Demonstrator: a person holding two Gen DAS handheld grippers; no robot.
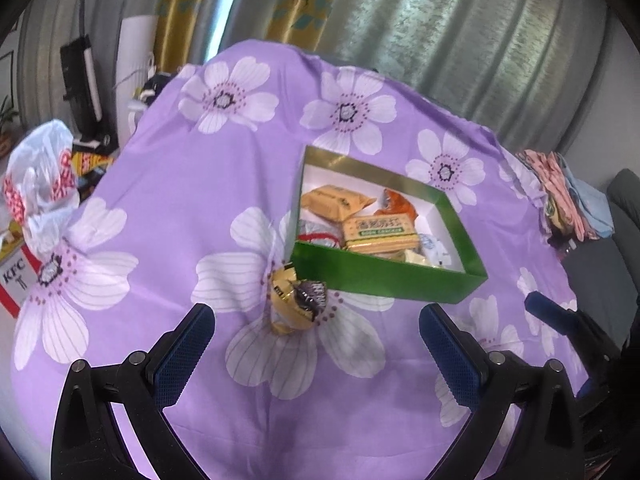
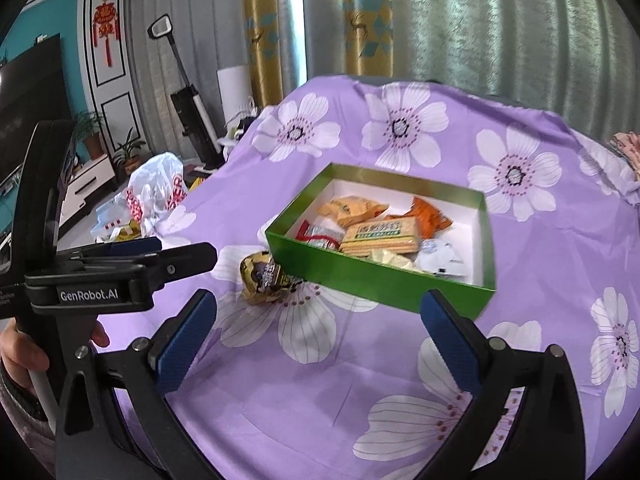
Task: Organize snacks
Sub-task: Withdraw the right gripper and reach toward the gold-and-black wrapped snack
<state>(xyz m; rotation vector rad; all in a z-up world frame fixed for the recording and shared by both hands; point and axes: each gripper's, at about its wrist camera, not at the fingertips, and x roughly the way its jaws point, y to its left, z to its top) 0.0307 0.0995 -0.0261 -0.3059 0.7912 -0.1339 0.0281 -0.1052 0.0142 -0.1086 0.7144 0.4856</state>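
Lying just beside the green box's (image 1: 384, 280) near left corner, the gold-and-brown wrapped snack (image 1: 298, 300) looks light and crinkly; you pinch across its puffy middle. Your left gripper (image 1: 316, 340) and right gripper (image 2: 320, 328) both gape wide, empty.

Green box (image 1: 384, 280), open-topped with white interior, sits flat on the purple flowered cloth and holds several wrapped snacks: yellow-orange packet (image 1: 336, 200), orange packet (image 1: 396, 204), soda cracker pack (image 1: 378, 234) lying on top, red-and-white wrapper (image 1: 320, 234), white sachets (image 1: 434, 250). One gold-and-brown wrapped snack (image 1: 294, 302) lies outside on the cloth, just beside the box's near-left corner, crumpled and tilted.
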